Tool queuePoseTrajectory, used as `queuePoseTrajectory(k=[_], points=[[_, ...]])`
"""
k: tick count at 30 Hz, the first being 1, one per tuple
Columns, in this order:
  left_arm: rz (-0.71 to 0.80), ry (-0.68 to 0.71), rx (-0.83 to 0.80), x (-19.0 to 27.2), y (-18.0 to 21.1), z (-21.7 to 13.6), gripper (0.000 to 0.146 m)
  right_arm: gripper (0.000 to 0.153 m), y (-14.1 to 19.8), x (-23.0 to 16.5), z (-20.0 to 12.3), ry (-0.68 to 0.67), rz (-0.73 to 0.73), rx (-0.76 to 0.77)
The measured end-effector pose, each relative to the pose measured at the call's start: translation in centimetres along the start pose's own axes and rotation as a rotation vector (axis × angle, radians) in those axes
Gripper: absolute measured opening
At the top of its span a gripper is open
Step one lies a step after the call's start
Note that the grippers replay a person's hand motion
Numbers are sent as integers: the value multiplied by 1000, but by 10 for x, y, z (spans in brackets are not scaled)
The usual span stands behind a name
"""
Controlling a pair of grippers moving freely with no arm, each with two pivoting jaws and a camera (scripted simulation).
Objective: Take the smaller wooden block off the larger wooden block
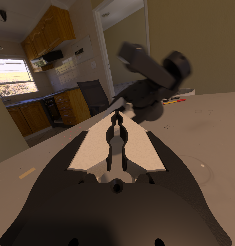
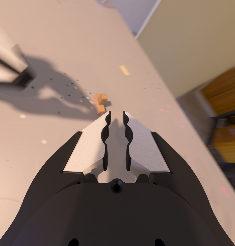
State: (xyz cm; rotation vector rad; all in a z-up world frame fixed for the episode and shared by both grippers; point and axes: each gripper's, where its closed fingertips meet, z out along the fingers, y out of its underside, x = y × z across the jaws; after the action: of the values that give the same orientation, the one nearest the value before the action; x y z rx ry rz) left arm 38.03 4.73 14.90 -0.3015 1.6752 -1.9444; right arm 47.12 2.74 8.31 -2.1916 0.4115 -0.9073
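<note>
The smaller wooden block (image 2: pixel 104 97) sat on top of the larger wooden block (image 2: pixel 99 105), which lay flat on the pale table (image 2: pixel 63 33). Your right gripper (image 2: pixel 116 113) hung just short of the blocks, a little to their right, with its fingers a small way apart and nothing between them. Your left gripper (image 1: pixel 117 112) had its tips pressed together and held nothing. Some pens (image 1: pixel 174 101) lay far off on the table.
</note>
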Motion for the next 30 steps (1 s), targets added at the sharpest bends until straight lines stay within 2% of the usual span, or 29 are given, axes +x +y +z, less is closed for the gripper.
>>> queuePoseTrajectory(k=[3, 7, 10, 11, 12, 14, 17, 19, 20, 22, 23, 24, 27, 30], points=[[38, 8, 5, 4, -2, -1, 0, 30, -6, -7, 31, -251, 84, -125], [82, 8, 8, 8, -4, 0, 0, 33, -4, -23, 53, -478, 104, -299], [75, 5, 21, 8, -6, -1, 0, 27, 3, -29, 61, -530, 56, -404], [73, 0, 27, 7, -7, -1, 0, 20, 4, -30, 62, -531, 36, -423], [73, -9, 33, 6, -8, -2, 0, 11, 4, -30, 63, -529, 30, -435], [71, -4, 41, 6, -10, -3, 0, 11, -2, -22, 60, -490, 29, -400], [28, -5, 48, 2, -10, -4, 0, 11, -29, -1, 33, -444, 104, -201], [-26, -40, 62, -6, -12, -5, 3, 11, -55, 9, -3, -477, 161, 47], [-54, -53, 66, -9, -12, -5, 13, 11, -66, 12, -25, -496, 183, 178], [-125, -34, 42, -8, -9, -1, 42, 11, -85, 12, -73, -548, 209, 444], [-162, 12, 19, -3, -6, 1, 54, 11, -91, 9, -95, -578, 221, 563], [-198, 69, -1, 4, -3, 3, 59, 11, -94, 4, -113, -596, 230, 653], [-266, 241, -26, 34, 0, 7, 69, 11, -97, -15, -149, -593, 234, 797], [-218, 368, -35, 64, -2, 6, 65, 11, -101, -40, -172, -634, 241, 885]])
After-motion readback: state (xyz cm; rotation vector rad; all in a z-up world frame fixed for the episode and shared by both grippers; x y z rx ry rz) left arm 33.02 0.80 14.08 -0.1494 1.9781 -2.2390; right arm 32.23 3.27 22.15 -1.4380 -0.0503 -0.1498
